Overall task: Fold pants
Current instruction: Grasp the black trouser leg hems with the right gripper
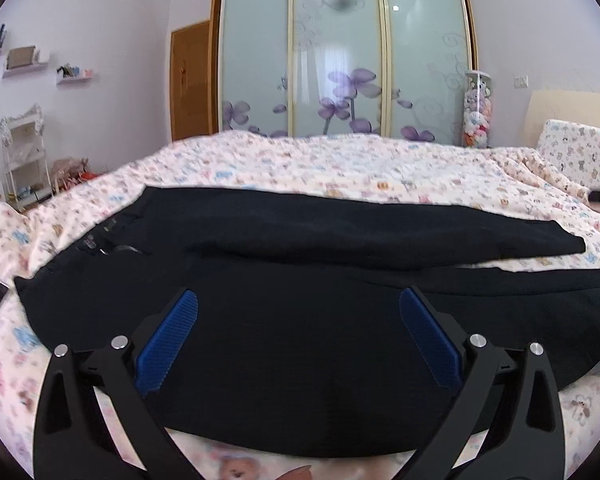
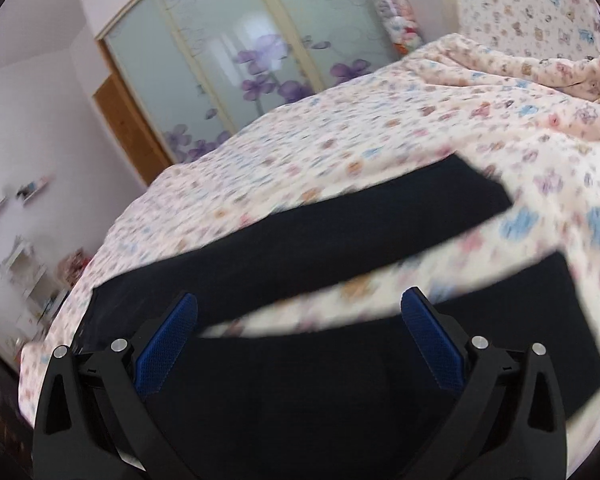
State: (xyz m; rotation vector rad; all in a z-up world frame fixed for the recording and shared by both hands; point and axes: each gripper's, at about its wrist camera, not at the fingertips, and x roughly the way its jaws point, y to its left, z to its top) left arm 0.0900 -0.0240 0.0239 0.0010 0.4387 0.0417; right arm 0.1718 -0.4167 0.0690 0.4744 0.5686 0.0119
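Here, pants (image 1: 300, 240) flat below both spread jaws

I count 1 pair of pants (image 1: 300, 320) with 2 legs spread | 2 grippers, left (image 1: 299, 304) and right (image 2: 299, 304), 2 blue pads (image 1: 168, 346) each | 1 bed (image 1: 300, 160) | 3 wardrobe doors (image 1: 336, 52) | 3 wall shelves (image 1: 74, 76)
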